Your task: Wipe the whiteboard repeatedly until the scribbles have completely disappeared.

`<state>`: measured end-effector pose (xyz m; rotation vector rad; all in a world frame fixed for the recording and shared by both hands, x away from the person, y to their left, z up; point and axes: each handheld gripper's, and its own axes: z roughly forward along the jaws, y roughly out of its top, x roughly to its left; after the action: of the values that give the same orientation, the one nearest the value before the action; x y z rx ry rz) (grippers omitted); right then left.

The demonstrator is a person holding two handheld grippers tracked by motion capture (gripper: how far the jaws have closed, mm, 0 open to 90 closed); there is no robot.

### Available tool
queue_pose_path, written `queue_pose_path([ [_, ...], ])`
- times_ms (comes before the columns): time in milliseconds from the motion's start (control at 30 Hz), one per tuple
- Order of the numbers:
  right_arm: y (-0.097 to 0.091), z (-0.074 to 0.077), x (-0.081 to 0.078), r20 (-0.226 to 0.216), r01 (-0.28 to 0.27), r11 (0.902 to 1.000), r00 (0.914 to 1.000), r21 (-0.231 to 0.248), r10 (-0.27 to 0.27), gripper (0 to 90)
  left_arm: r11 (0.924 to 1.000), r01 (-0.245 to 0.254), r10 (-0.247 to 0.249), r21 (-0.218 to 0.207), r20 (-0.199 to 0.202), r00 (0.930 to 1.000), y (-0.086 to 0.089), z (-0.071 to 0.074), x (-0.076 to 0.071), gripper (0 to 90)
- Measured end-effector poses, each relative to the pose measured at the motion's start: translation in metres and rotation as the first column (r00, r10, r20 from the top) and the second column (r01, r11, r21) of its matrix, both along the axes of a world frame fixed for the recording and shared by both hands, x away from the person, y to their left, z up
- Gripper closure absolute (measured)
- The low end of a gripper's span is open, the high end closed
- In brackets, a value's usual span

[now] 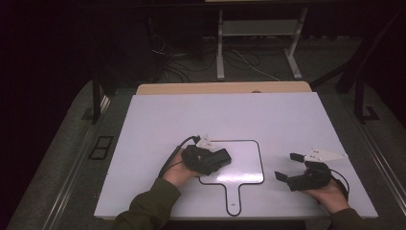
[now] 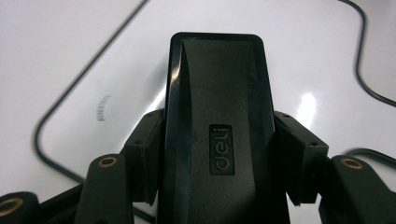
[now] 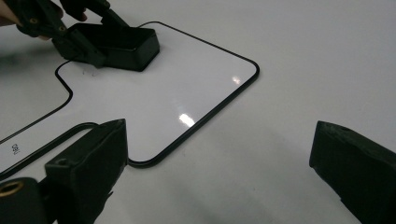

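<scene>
A black board eraser (image 1: 222, 157) marked "deli" (image 2: 217, 116) lies on the upper left part of a small paddle-shaped whiteboard (image 1: 244, 167) with a black rim. My left gripper (image 1: 215, 161) is shut on the eraser, its pads pressing both long sides (image 2: 217, 154). The right gripper view has the same eraser (image 3: 126, 44) at the far left corner of the whiteboard (image 3: 177, 93), held by the left gripper (image 3: 105, 39). My right gripper (image 1: 286, 166) rests to the right of the board, jaws wide open with nothing between them (image 3: 219, 163).
The whiteboard's handle (image 1: 233, 196) points toward the person's edge of the white table (image 1: 191, 115). A wooden strip (image 1: 220, 88) runs along the far edge. Beyond it are cables and a metal desk frame (image 1: 220, 52) on a dark floor.
</scene>
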<state>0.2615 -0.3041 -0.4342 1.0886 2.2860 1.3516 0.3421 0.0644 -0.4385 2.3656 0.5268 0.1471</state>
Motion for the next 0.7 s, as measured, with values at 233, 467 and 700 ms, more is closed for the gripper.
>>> queue_pose_path([
  [233, 0.000, 0.000, 0.000, 0.001, 0.000, 1.0000, 1.0000, 0.001, 0.000, 3.4, 0.9998, 0.015, -0.015, 0.012, -0.010, 0.9998, -0.001, 0.001, -0.011, 39.4],
  [467, 0.000, 0.000, 0.000, 0.000, 0.000, 1.0000, 1.0000, 0.001, 0.000, 3.4, 0.9980, 0.059, -0.059, 0.024, -0.010, 0.9982, -0.002, 0.002, -0.030, 39.5],
  [700, 0.000, 0.000, 0.000, 0.001, 0.000, 1.0000, 1.0000, -0.004, 0.000, 3.4, 0.9997, 0.018, -0.018, 0.018, -0.003, 0.9998, -0.001, 0.001, -0.015, 39.5],
])
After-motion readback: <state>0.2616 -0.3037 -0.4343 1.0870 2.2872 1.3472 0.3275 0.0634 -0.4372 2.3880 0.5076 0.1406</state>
